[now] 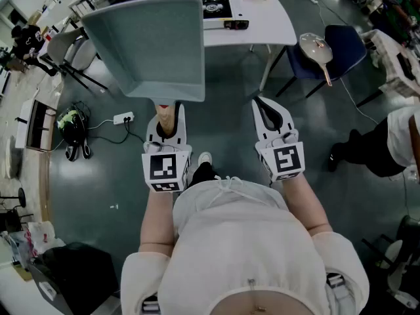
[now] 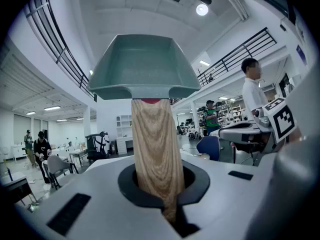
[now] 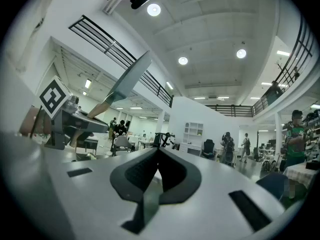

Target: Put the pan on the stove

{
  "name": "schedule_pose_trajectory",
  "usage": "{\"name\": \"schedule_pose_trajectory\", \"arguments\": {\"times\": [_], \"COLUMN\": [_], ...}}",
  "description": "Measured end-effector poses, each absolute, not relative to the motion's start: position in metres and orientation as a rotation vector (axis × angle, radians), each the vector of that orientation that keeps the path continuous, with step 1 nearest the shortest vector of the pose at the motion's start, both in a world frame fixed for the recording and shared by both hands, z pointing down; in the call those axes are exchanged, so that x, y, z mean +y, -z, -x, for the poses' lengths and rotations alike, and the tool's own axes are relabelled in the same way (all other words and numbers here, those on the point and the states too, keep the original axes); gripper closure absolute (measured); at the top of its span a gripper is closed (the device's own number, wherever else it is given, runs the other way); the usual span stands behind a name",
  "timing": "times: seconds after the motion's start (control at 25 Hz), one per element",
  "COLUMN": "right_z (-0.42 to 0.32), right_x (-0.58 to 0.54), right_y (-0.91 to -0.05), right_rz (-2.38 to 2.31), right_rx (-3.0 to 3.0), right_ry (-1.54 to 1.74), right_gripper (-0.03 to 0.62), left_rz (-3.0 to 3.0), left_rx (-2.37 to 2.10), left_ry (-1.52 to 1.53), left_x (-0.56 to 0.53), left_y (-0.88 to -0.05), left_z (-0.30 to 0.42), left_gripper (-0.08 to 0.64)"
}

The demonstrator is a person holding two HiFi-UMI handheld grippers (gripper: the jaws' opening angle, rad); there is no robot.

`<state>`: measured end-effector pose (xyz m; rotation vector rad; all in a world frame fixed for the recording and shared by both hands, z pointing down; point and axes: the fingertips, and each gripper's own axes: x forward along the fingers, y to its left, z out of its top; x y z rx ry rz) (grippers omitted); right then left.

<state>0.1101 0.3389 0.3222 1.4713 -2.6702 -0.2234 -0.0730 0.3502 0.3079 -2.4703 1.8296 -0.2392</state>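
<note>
A square grey-green pan (image 1: pixel 151 44) with a pale wooden handle (image 1: pixel 166 118) is held up in the air, level and in front of me. My left gripper (image 1: pixel 166 110) is shut on that handle; in the left gripper view the handle (image 2: pixel 155 154) runs out from between the jaws to the pan (image 2: pixel 142 66). The black stove (image 1: pixel 216 7) sits on a white table (image 1: pixel 269 18) beyond the pan. To the pan's right, my right gripper (image 1: pixel 264 105) is shut and holds nothing. The right gripper view shows its tips (image 3: pixel 159 156) meeting, with the pan (image 3: pixel 127 81) off to the left.
A second, round pan (image 1: pixel 316 48) lies on a blue chair (image 1: pixel 348 44) right of the table. A person (image 1: pixel 387 143) stands at the right edge. On the floor to the left are a power strip (image 1: pixel 123 118) and a grey chair (image 1: pixel 69 51).
</note>
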Motion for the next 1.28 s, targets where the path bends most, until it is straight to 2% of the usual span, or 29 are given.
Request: {"name": "schedule_pose_trajectory", "arguments": {"times": [0.2,0.8,1.28], "right_z": [-0.114,-0.120,-0.075], "right_x": [0.335,0.292,0.139], "right_y": [-0.318,-0.337,-0.341], "right_rz": [-1.462,-1.569,-1.581], "right_rx": [-2.697,-2.661,-2.564], "right_ry": [0.280,0.137,0.093], "right_gripper": [0.591,0.588,0.588], "left_rz": [2.480,2.476,2.548], "left_rx": [1.823,1.847,1.775], "left_ry": [0.235,0.232,0.226], "left_x": [0.347,0.307,0.145], "left_y": [-0.306,-0.310,-0.320], "left_z": [0.067,0.083,0.124], "left_gripper": [0.541,0.541,0.541]}}
